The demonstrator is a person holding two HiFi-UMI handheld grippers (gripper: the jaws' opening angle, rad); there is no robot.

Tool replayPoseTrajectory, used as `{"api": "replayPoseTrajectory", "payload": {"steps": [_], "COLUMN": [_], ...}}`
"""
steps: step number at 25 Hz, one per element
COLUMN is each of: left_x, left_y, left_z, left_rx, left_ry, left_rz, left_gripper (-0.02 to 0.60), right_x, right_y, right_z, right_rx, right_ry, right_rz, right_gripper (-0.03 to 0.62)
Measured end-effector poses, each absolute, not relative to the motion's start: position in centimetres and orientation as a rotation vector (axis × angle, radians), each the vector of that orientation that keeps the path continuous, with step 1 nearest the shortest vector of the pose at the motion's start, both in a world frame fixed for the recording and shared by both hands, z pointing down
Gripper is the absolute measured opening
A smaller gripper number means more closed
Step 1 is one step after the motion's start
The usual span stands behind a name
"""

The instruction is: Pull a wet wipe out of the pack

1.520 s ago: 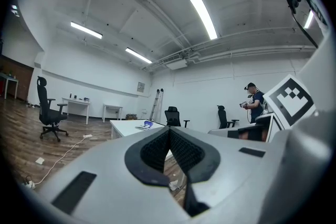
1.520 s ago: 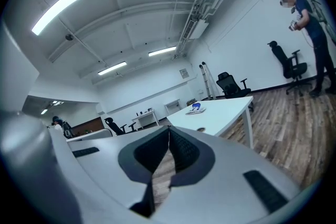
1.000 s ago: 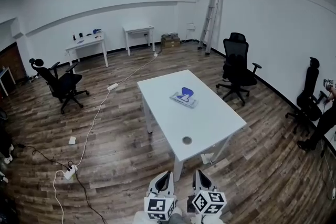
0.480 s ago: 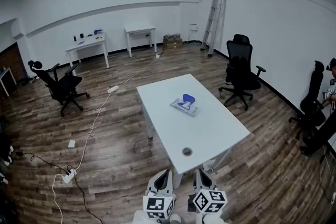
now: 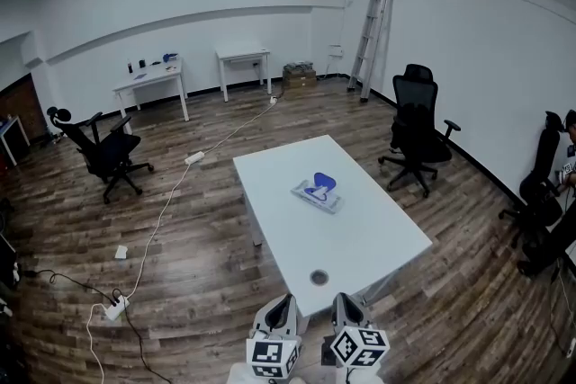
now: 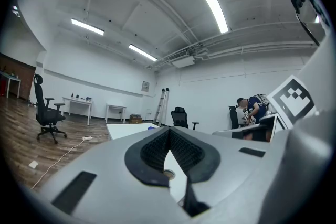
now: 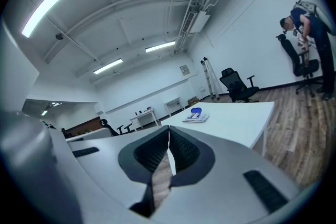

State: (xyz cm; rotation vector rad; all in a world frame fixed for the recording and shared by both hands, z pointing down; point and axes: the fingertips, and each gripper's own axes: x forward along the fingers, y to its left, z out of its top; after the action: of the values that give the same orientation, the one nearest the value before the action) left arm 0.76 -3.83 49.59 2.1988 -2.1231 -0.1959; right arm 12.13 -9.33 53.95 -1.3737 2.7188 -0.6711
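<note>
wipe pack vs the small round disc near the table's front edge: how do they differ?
Shape: the pack is a flat rectangle, while the disc is round.
Colour: the pack is white with a blue part on top, and the disc is grey with a dark ring.
Size: the pack is much larger than the disc.
Place: the pack lies mid-table, skewed to the edges, and the disc sits by the near edge.
Both are on the white table.

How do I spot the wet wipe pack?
Find the white table in the middle of the room. The wet wipe pack lies flat near its middle. It is pale with a blue top, unlike the grey ring by the near edge.
</note>
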Motion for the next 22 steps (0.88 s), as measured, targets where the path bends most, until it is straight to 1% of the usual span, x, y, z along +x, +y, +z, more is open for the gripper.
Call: {"api": "replayPoseTrajectory", "payload": {"steps": [8, 22], "left_x": [-0.8, -4.0], "left_y": [-7.8, -11.8], "left_z": [49.9, 51.1], "left_rx": [2.185, 2.126], "left_ry": [-2.145, -2.208], "left_rz": [-0.188, -0.152], "left_gripper": [-0.003, -0.003], "right_x": [10.3, 8.1], "right_y": [-13.7, -18.8], "right_z": [54.6, 56.4], "right_rx": [-1.319, -1.306], "right_ry": [2.714, 2.726], "right_rz": [-0.741, -0.792], "right_gripper": [0.009, 0.009]}}
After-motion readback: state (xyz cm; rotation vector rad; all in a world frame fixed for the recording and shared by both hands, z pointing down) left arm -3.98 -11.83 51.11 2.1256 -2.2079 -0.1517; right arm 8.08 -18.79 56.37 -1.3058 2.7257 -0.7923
